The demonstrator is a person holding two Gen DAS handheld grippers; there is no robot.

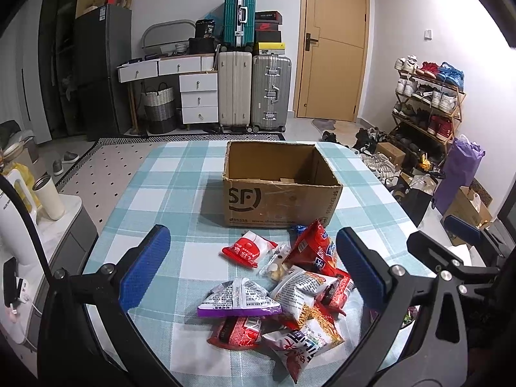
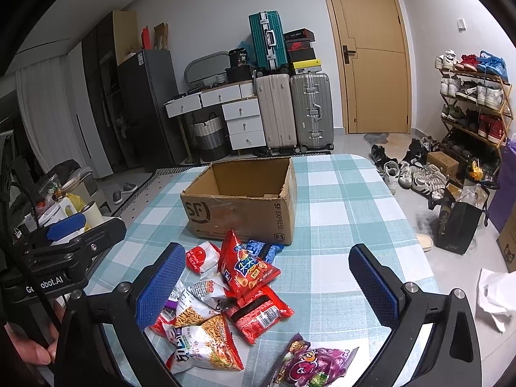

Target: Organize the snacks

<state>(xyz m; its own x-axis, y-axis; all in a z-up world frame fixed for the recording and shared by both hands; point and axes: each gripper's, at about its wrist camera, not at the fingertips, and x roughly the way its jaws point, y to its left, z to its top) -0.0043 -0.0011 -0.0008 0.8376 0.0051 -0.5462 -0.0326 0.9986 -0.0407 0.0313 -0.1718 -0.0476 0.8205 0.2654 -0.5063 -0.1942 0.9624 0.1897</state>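
An open, empty SF cardboard box (image 1: 277,190) stands on the checked table; it also shows in the right wrist view (image 2: 240,203). In front of it lies a pile of snack packets: a red-and-white packet (image 1: 248,249), a red chip bag (image 1: 314,248), a silver-and-purple packet (image 1: 240,300) and a noodle-snack bag (image 1: 304,338). In the right wrist view I see the red chip bag (image 2: 246,266), a red packet (image 2: 259,317), the noodle-snack bag (image 2: 206,345) and a purple bag (image 2: 306,366). My left gripper (image 1: 254,277) is open above the pile. My right gripper (image 2: 266,287) is open above it too.
The table (image 1: 167,174) has a blue-white checked cloth. A side counter with a white cup (image 1: 48,196) stands left. Suitcases (image 1: 254,90), drawers and a door are behind. A shoe rack (image 1: 429,103), shoes and bags crowd the floor on the right.
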